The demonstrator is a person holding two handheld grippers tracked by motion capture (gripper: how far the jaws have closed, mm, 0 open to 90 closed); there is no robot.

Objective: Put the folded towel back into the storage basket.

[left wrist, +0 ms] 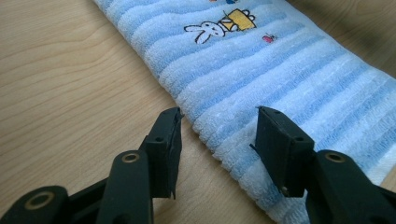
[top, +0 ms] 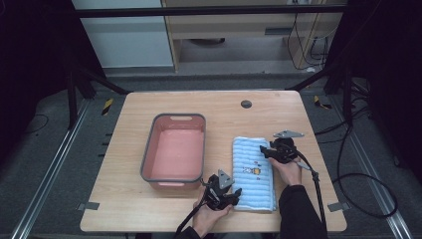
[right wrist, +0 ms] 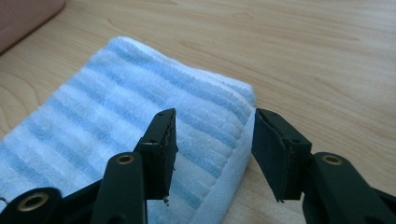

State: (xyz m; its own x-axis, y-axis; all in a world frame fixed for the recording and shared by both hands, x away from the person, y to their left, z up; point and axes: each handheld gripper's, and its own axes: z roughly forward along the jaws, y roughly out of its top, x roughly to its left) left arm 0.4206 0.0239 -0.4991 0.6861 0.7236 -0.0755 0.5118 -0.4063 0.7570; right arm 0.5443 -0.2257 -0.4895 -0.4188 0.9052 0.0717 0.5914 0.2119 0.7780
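- I am sitting at a light wooden table [top: 134, 209] in a dark room, with grey floor all around it and a pale cupboard at the back.
- A blue and white striped towel [top: 254, 172] is lying folded on the table, on my right side.
- The towel is showing a little white bunny [left wrist: 205, 31] stitched beside a yellow shape.
- A pink tub [top: 175, 152] with a grey rim is sitting just beside the towel, to its left.
- I am holding my left gripper [top: 238, 195] at the near left corner of the towel.
- Its jaws are standing apart, one over the bare wood and one over the striped cloth, so the towel's long edge is lying between them.
- In the left gripper view I am not seeing the pads pinching the cloth.
- I am holding my right gripper [top: 263, 150] over the far right part of the towel.
- Its jaws are standing apart too, with the folded right edge of the towel lying between them.
- One jaw is hanging over the stripes and the other is over the wood just past the edge.
- A small dark round spot [top: 246, 104] is showing near the far edge of the table, well apart from the towel.
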